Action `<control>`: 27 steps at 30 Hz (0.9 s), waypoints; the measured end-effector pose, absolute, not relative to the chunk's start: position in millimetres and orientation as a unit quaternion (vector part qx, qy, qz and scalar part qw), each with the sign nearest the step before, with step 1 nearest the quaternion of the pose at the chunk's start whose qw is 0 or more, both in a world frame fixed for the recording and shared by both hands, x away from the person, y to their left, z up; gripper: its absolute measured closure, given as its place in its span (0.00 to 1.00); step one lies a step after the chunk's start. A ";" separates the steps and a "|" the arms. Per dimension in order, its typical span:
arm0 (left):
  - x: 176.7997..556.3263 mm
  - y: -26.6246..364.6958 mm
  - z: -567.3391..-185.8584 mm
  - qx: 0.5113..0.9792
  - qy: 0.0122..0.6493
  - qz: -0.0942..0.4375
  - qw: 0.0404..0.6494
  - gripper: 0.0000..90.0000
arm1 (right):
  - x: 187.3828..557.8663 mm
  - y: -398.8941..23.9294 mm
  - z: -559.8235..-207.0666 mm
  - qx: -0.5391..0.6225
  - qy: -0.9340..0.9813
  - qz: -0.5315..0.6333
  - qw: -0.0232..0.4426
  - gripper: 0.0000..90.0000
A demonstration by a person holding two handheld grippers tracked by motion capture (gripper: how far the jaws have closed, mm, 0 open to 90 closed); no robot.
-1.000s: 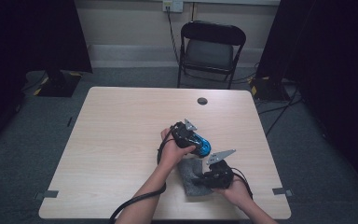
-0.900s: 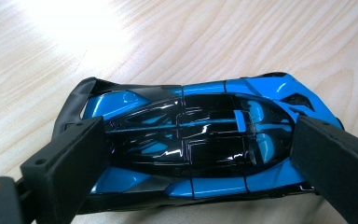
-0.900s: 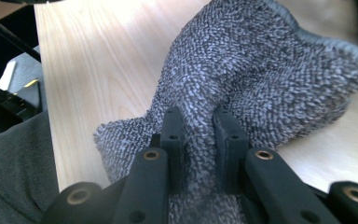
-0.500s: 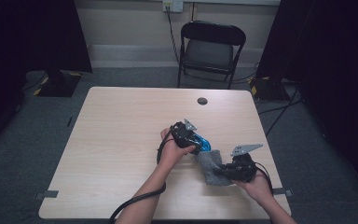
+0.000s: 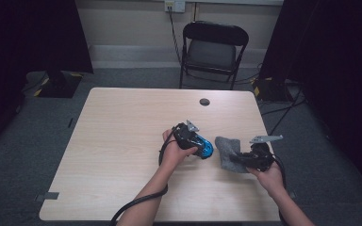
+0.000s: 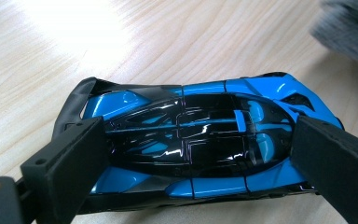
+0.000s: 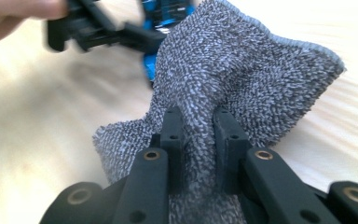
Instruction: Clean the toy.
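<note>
Left tool [image 5: 202,147] clamped on a blue toy car [image 6: 200,140] at mid-desk, right tool [image 7: 199,140] pinching a grey cloth [image 5: 228,151] just beside the car, near the desk's [image 5: 122,141] right edge, broad bare desk to the left.

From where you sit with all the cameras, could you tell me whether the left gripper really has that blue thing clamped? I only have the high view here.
Observer: Yes. In the left gripper view the left gripper has a pad against each end of a blue and black toy car resting on the table.
Operator: Thank you. And is the grey cloth pinched or just draped?
Observer: Pinched. The right gripper squeezes a fold of the grey cloth between its jaws.
Operator: Is the cloth touching the car?
Observer: I can't tell; the right gripper view shows the cloth's far edge overlapping the car.
</note>
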State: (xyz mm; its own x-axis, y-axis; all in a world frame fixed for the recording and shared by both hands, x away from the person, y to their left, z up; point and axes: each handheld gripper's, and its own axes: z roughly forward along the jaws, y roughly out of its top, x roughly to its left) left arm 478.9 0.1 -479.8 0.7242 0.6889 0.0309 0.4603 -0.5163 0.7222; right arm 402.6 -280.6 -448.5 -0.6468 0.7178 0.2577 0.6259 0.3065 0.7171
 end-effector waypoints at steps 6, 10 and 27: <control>478.4 0.1 -480.3 0.855 0.337 0.157 0.362 0.04 | 421.8 -281.2 -459.6 0.443 0.805 0.387 0.081 0.85; 478.1 0.4 -480.3 0.855 0.336 0.159 0.362 0.04 | 431.7 -276.9 -466.6 0.454 0.806 0.370 0.087 0.85; 477.8 0.4 -480.8 0.854 0.335 0.159 0.365 0.04 | 430.5 -249.7 -476.2 0.433 0.827 0.350 0.080 0.84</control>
State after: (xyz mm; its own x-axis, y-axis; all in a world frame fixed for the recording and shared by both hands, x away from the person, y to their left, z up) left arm 477.8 0.4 -480.8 0.7244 0.6889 0.0266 0.4568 -0.5085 0.7299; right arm 430.5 -249.7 -476.2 -0.6129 0.7717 0.1698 0.6596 0.3814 0.6476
